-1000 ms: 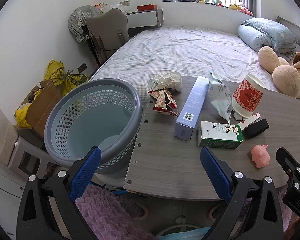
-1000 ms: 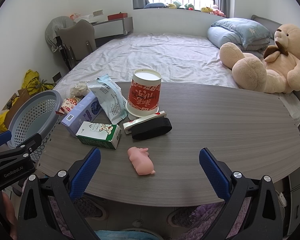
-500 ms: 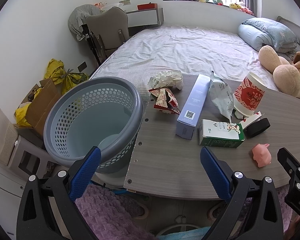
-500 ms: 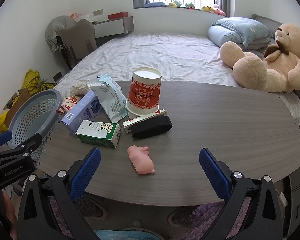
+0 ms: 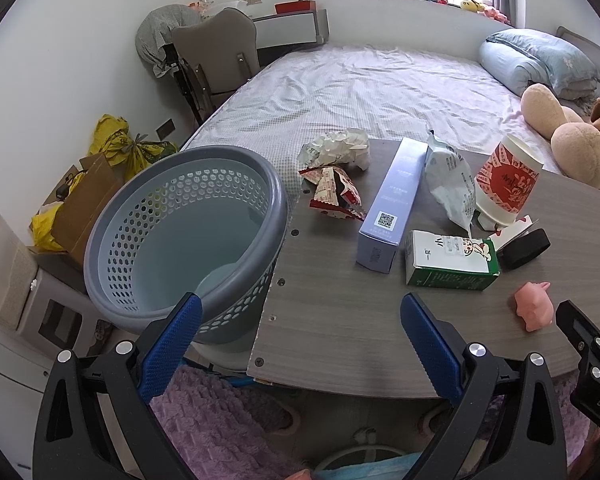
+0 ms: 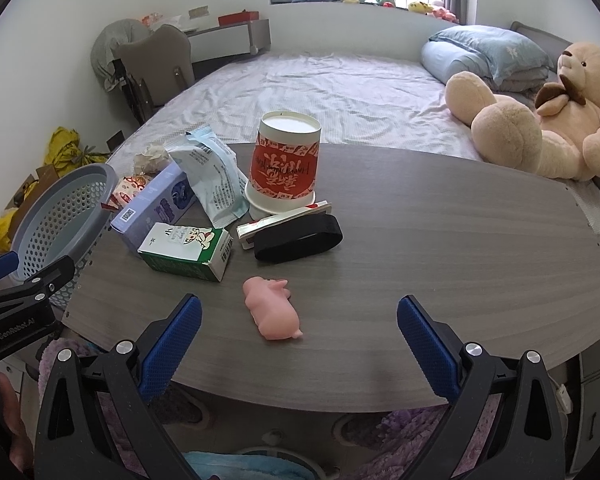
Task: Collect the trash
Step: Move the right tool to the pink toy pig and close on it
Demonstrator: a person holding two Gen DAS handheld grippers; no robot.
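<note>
While both grippers hang just off the near edge of the grey wood-grain table [image 6: 440, 248], neither holds anything: the left gripper [image 5: 300, 344] has its blue-padded fingers spread wide, one finger over the rim of the basket and the other over the tabletop, and the right gripper [image 6: 300, 344] is likewise wide open over the table's near edge. Trash lies bunched at the table's left end. A crumpled white paper wad [image 5: 338, 147] sits at the far corner, with a torn red-and-white snack wrapper [image 5: 332, 194] just in front of it. Beside these lies a long pale-lilac box [image 5: 394, 204] on its side, a QR code on its near end, and a creased pale-blue pouch [image 6: 212, 176] leans across it. An upside-down paper cup [image 6: 286, 170], red-printed with a white base uppermost, stands just right of the pouch. A green-and-white milk carton [image 6: 188, 252] lies flat in front of the box, near a thin red-and-white packet [image 6: 284, 218] and a black oval band [image 6: 298, 238]. A small pink pig toy [image 6: 272, 312] lies alone nearer the right gripper. Off the table's left end stands an empty grey perforated basket [image 5: 120, 216], its rim touching the table edge.
</note>
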